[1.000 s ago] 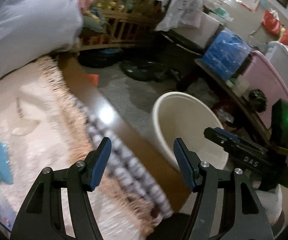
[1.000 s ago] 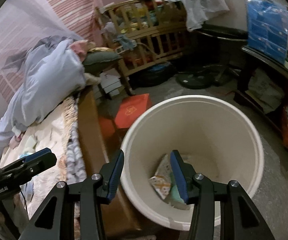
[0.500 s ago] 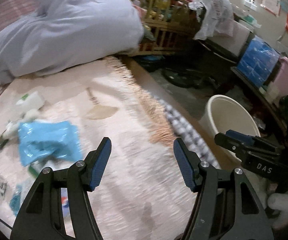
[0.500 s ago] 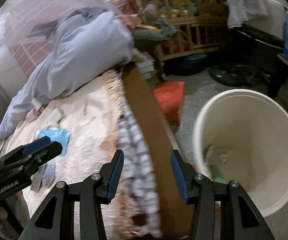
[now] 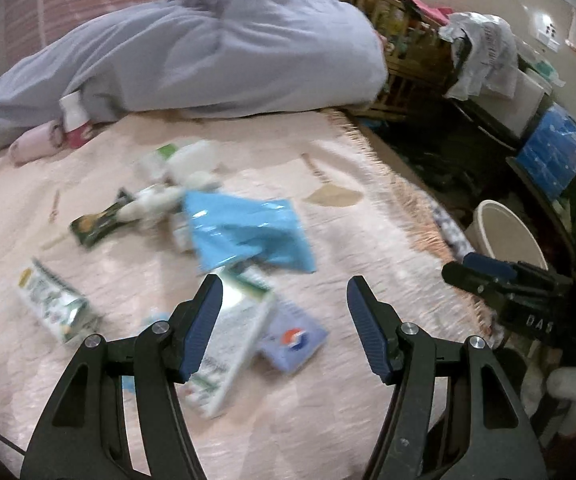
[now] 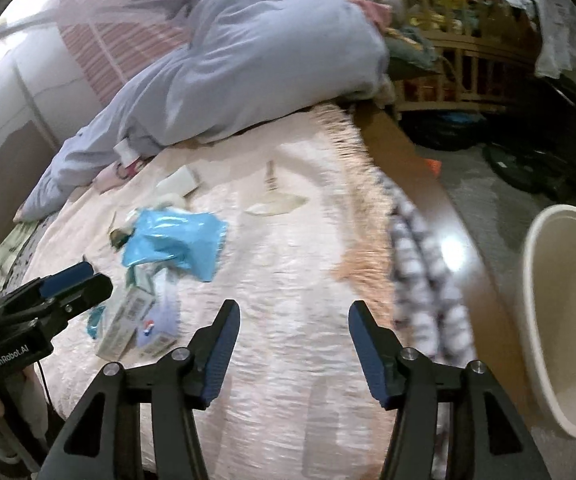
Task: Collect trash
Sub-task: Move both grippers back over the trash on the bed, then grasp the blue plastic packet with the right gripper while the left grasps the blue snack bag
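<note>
Trash lies scattered on the pink bedspread ahead of both grippers: a blue plastic bag straight out in front of the left gripper, a white carton and a small pale-blue packet just past its fingertips, a green-printed wrapper off to its left. Both the left gripper and the right gripper stand with jaws wide apart and hold nothing. The likely trouble is a pinch of the bedspread along with a flat wrapper, since the pieces lie flush on soft cloth; overlapping pieces could also drag each other or slip out on the way to the white bin. The right view shows the bin's inner wall close at its right; the left view shows only its rim far off, but resolves the nearer litter better.
</note>
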